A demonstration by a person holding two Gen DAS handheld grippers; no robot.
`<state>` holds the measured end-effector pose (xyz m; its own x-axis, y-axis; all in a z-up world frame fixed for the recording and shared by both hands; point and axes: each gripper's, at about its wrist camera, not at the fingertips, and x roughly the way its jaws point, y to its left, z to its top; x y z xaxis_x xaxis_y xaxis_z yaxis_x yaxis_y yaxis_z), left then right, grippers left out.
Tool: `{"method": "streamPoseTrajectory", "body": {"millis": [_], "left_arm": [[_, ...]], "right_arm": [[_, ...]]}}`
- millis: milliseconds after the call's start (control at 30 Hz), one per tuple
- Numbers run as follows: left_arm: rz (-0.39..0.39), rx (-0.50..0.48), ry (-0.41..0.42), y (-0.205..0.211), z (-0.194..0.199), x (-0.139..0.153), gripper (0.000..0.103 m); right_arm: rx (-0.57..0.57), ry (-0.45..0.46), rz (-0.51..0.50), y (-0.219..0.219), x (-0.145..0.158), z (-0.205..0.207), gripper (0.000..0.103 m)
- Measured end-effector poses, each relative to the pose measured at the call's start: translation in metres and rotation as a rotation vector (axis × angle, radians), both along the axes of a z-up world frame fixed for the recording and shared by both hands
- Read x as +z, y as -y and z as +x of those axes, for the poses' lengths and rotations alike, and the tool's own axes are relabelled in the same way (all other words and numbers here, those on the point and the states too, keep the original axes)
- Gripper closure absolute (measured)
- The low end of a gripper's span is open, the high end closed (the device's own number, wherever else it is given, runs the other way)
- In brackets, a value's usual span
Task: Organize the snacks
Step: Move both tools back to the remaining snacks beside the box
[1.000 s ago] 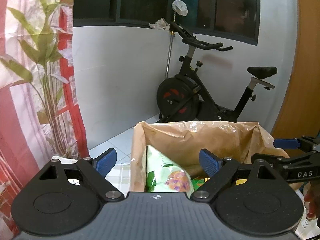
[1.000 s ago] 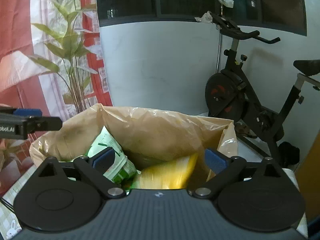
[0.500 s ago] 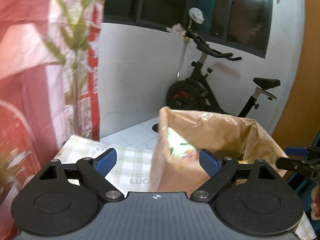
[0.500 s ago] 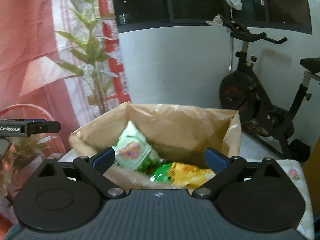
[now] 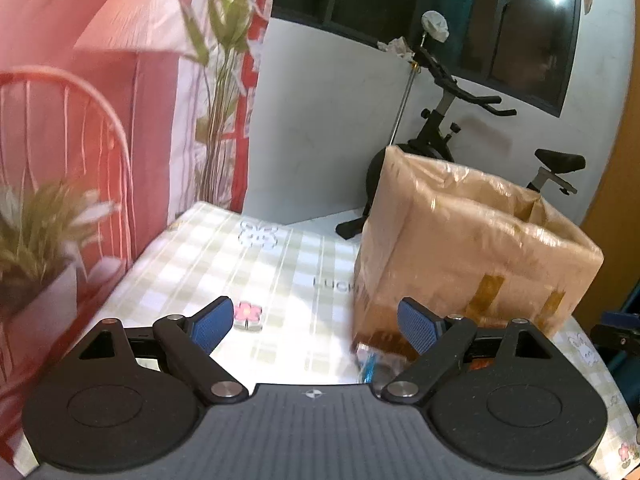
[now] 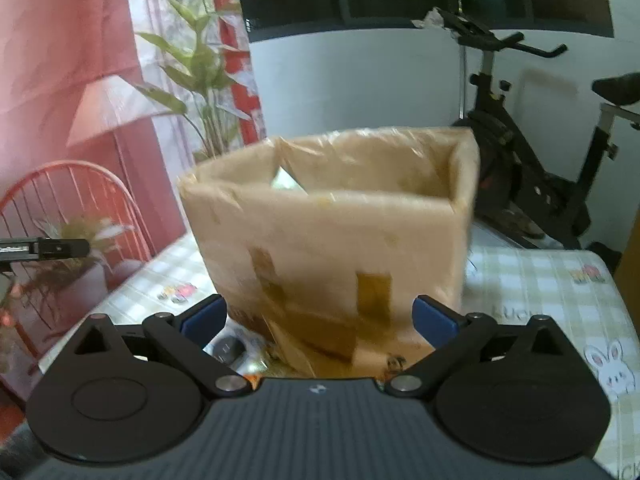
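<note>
A brown cardboard box (image 5: 460, 240) wrapped in clear film stands on the checked tablecloth (image 5: 260, 272). In the right wrist view the box (image 6: 332, 248) fills the middle, and a pale green snack bag (image 6: 286, 180) peeks over its rim. My left gripper (image 5: 316, 324) hangs open and empty, low over the cloth to the left of the box. My right gripper (image 6: 318, 318) is open and empty in front of the box's near wall. A small blurred packet (image 5: 372, 360) lies at the foot of the box.
A black exercise bike (image 6: 532, 168) stands behind the table by the white wall. At the left are a red wire chair (image 5: 80, 152), a potted plant (image 5: 36, 240) and a tall leafy plant (image 6: 192, 80). A dark round object (image 6: 228, 348) lies by the box.
Both grippers have pulled back and sunk from above the open box to table height. The left one has swung left. The bags inside the box have dropped almost out of sight.
</note>
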<state>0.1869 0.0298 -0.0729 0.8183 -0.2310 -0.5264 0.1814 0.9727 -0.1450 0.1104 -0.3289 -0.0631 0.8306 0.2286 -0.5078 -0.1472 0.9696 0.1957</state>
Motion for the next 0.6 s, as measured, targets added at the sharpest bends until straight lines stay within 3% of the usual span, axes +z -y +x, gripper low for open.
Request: {"method": "streamPoseTrajectory", "body": {"millis": [267,367,600], "left_arm": [[-0.072,0.022,-0.062,0.016,-0.025,-0.048,0.014],[-0.06,0.009,-0.085,0.026,-0.035,-0.064,0.015],[-0.031,-0.008,-0.12,0.03,-0.047,-0.084,0.015]], "right_arm": [[-0.019,-0.004,-0.119,0.012,-0.03,-0.023,0.002],[-0.051,-0.018,-0.172,0.02,-0.042,-0.029,0.002],[-0.13,-0.133,-0.156,0.042,-0.086,-0.04,0.007]]}}
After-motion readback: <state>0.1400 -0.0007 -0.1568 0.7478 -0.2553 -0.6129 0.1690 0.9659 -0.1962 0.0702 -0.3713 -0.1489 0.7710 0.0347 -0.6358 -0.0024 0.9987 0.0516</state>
